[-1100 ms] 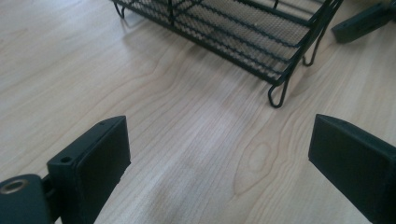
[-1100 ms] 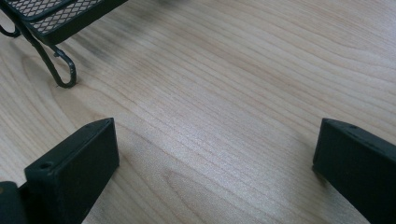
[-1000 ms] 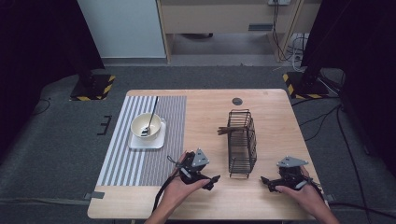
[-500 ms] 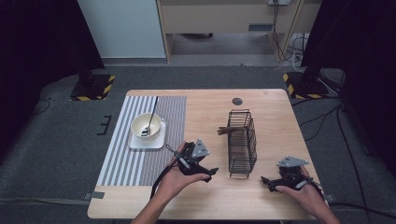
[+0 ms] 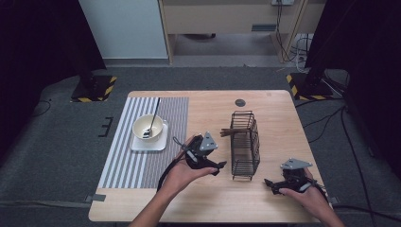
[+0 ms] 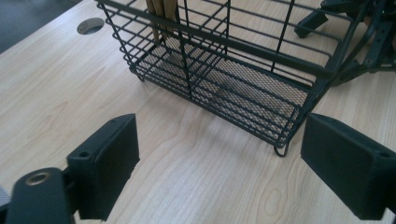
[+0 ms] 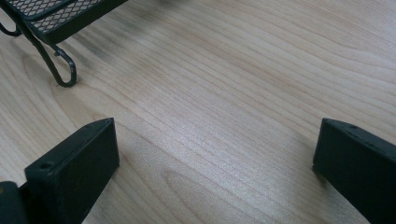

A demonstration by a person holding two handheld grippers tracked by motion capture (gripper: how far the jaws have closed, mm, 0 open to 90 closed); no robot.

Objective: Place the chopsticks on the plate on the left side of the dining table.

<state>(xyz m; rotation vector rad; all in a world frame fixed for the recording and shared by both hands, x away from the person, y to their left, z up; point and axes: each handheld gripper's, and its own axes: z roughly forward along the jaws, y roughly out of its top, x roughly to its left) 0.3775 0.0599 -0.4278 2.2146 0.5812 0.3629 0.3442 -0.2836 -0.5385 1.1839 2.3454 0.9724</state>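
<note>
A black wire basket (image 5: 246, 144) stands on the wooden table (image 5: 203, 101), with brown wooden sticks (image 5: 228, 133) poking out of its far end. My left gripper (image 5: 218, 166) hovers just left of the basket and points at it. Its jaws are open, have just been closing a little, and hold nothing. In the left gripper view the left gripper (image 6: 222, 135) faces the basket (image 6: 224, 70) and the sticks (image 6: 161, 14). My right gripper (image 5: 270, 183) rests open on the table near the basket's near right corner. The right gripper (image 7: 217, 135) has bare wood between its jaws, and a basket foot (image 7: 60, 65) curls ahead.
A cream bowl (image 5: 148, 127) with a spoon in it sits on a white square plate (image 5: 161, 143) on a striped placemat (image 5: 137, 165) at the table's left. A round cable hole (image 5: 240, 102) lies near the far edge. The other gripper (image 6: 355, 28) shows beyond the basket.
My left gripper has lifted off the table and moved a little farther away and to the right, closer to the basket. The right gripper has stayed put.
</note>
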